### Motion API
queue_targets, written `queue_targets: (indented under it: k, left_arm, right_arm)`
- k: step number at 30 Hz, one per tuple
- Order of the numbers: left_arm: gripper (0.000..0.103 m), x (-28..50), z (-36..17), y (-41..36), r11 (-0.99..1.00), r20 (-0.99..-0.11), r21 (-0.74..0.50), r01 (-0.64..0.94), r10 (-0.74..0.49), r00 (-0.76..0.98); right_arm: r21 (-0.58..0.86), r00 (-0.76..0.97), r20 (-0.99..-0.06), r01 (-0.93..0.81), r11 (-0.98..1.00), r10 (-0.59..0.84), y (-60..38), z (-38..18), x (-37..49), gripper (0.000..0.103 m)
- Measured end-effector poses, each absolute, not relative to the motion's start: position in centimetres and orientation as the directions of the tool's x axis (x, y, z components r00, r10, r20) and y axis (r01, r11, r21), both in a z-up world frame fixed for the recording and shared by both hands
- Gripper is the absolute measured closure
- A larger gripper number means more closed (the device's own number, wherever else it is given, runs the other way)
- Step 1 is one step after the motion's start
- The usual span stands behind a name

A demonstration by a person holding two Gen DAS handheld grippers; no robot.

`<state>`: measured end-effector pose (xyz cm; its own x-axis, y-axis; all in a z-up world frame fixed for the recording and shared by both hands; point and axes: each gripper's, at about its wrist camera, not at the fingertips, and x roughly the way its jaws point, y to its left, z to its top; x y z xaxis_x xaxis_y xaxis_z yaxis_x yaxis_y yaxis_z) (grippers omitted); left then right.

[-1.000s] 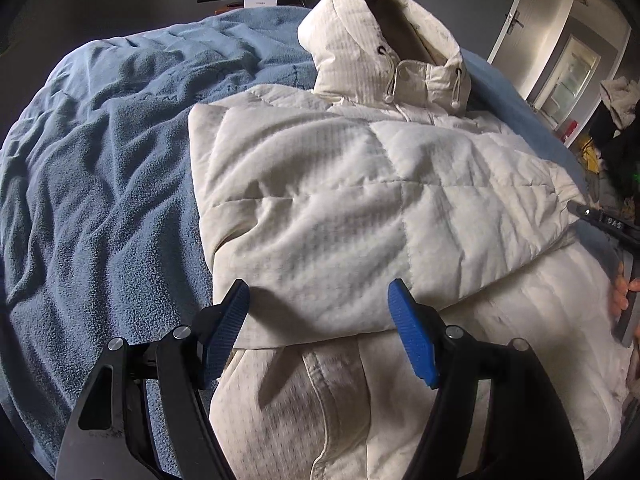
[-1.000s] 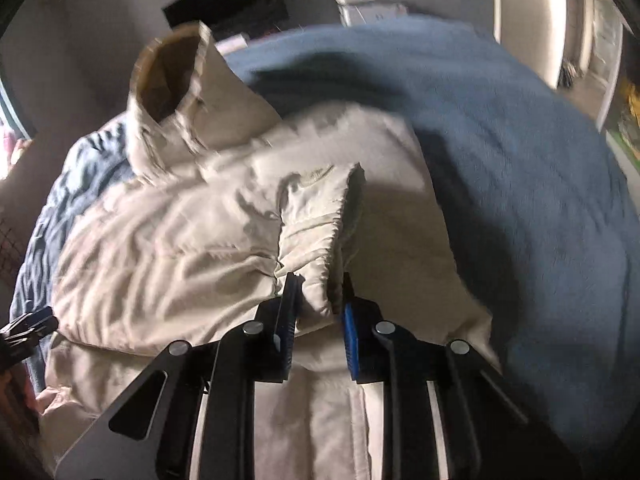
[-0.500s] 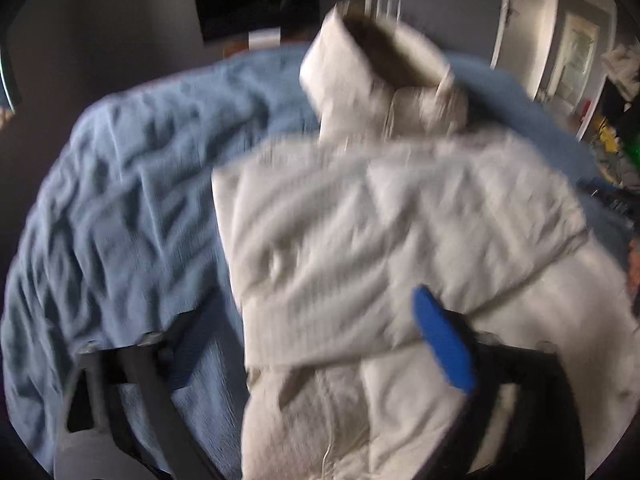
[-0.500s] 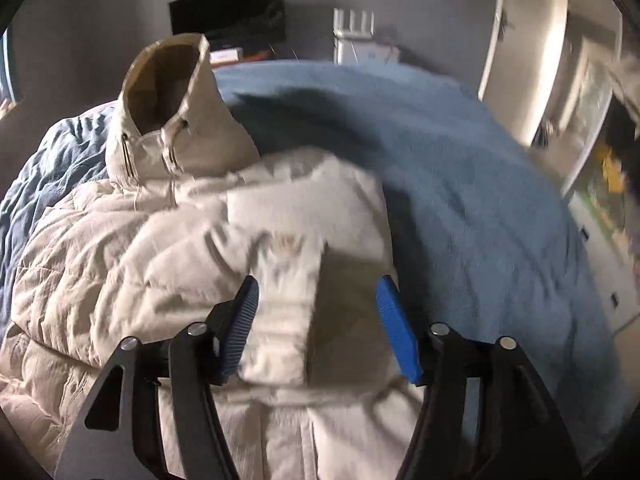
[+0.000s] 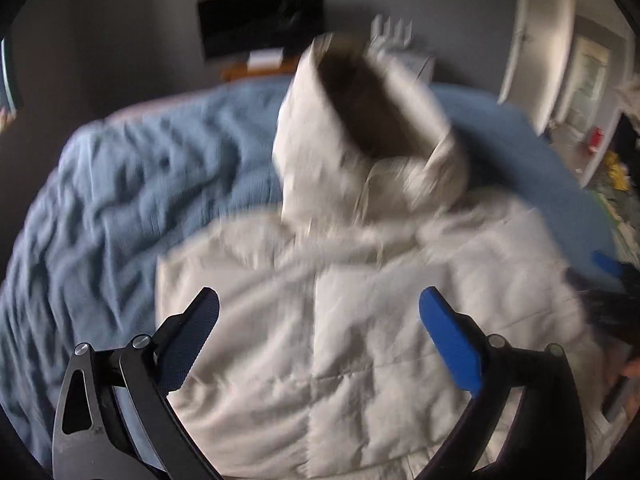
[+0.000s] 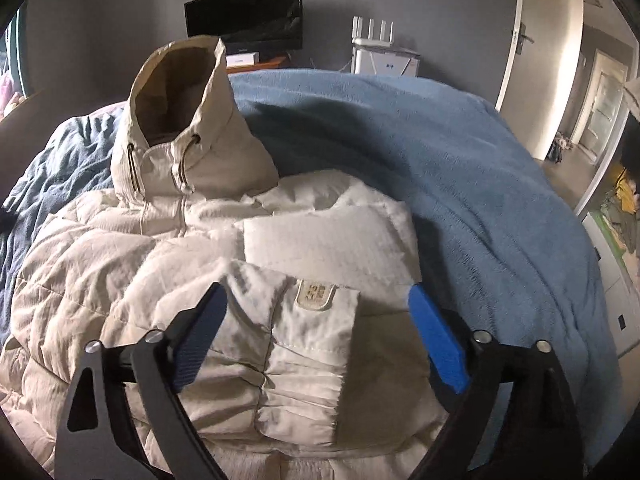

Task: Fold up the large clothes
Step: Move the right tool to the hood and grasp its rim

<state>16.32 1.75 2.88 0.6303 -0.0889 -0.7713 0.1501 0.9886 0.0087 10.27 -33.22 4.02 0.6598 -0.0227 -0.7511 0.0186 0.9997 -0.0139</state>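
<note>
- The cream padded jacket (image 6: pixel 132 280) lies front-up on the blue blanket (image 6: pixel 460 168), its hood (image 6: pixel 180 120) standing up at the end farthest from both cameras.
- Below the hood, a sleeve (image 6: pixel 308 340) lies folded across the chest, its cuff end with a small label (image 6: pixel 316 296) pointing toward the hood; it sits on the side of the jacket nearest the bare stretch of blanket.
- The right gripper (image 6: pixel 316 336) hovers over that sleeve with fingers spread wide and nothing between them.
- The left gripper (image 5: pixel 320 336) hangs above the jacket's front, below the hood, also spread wide and empty; its view is motion-blurred, so the fabric detail there is unclear.
- Judgement: with the sleeve laid in, the step in hand looks like the next fold of the body, probably hood down or hem up.
- To do it well, take a deep bite of the puffy fabric at two matching points either side of the hood, lift evenly, and lay it over without dragging the sleeve out of place.
- The padding will likely spring back, so pressing the fold flat should help.
- Beyond the hood, a dark monitor (image 6: pixel 244 20) stands against the grey wall.
</note>
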Motion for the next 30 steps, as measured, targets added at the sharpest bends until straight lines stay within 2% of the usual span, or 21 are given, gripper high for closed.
queue_targets:
  k: [5, 9, 12, 16, 19, 22, 27, 29, 30]
  left_arm:
    - [0.006, 17.3, -3.2, 2.3, 0.992, -0.828, 0.039, 0.123, -0.037, 0.56]
    - [0.006, 17.3, -4.9, 3.4, 0.991, -0.821, -0.004, 0.136, -0.081, 0.564]
    - [0.005, 17.1, -5.5, 3.4, 0.988, -0.81, 0.01, 0.156, -0.083, 0.581]
    - [0.007, 17.0, -4.6, 3.1, 0.985, -0.805, 0.025, 0.173, -0.083, 0.587]
    - [0.007, 18.2, -3.3, 3.3, 0.987, -0.791, 0.016, 0.159, -0.085, 0.606]
    - [0.007, 20.3, -1.8, 3.7, 0.989, -0.783, -0.035, 0.145, -0.117, 0.611]
    - [0.007, 24.8, 1.2, 4.1, 0.991, -0.758, -0.021, 0.134, -0.103, 0.644]
    - [0.007, 26.4, 1.6, 4.4, 0.993, -0.76, -0.016, 0.12, -0.09, 0.643]
    - [0.007, 27.3, 1.5, 4.7, 0.994, -0.766, -0.013, 0.105, -0.077, 0.638]
  right_arm:
    - [-0.016, 0.619, -0.785, 0.007, 1.0, -0.017, -33.0, 1.3, 11.7, 0.013]
    - [-0.012, 0.581, -0.814, 0.002, 1.0, -0.011, -32.8, -1.3, 12.6, 0.01]
    - [0.014, 0.566, -0.824, 0.006, 1.0, 0.008, -33.1, -2.2, 12.9, 0.008]
    - [0.024, 0.628, -0.778, 0.01, 1.0, 0.012, -33.2, 0.5, 13.0, 0.008]
    - [0.079, 0.66, -0.747, -0.032, 0.996, 0.081, -32.3, 2.9, 14.7, 0.008]
    - [0.105, 0.654, -0.742, -0.107, 0.989, 0.15, -29.9, 4.7, 18.1, 0.008]
    - [0.104, 0.68, -0.708, -0.163, 0.981, 0.188, -25.7, 6.3, 25.5, 0.008]
    - [0.144, 0.671, -0.709, -0.161, 0.976, 0.216, -24.6, 6.2, 28.8, 0.01]
    - [0.146, 0.674, -0.709, -0.146, 0.978, 0.206, -24.4, 6.1, 29.7, 0.018]
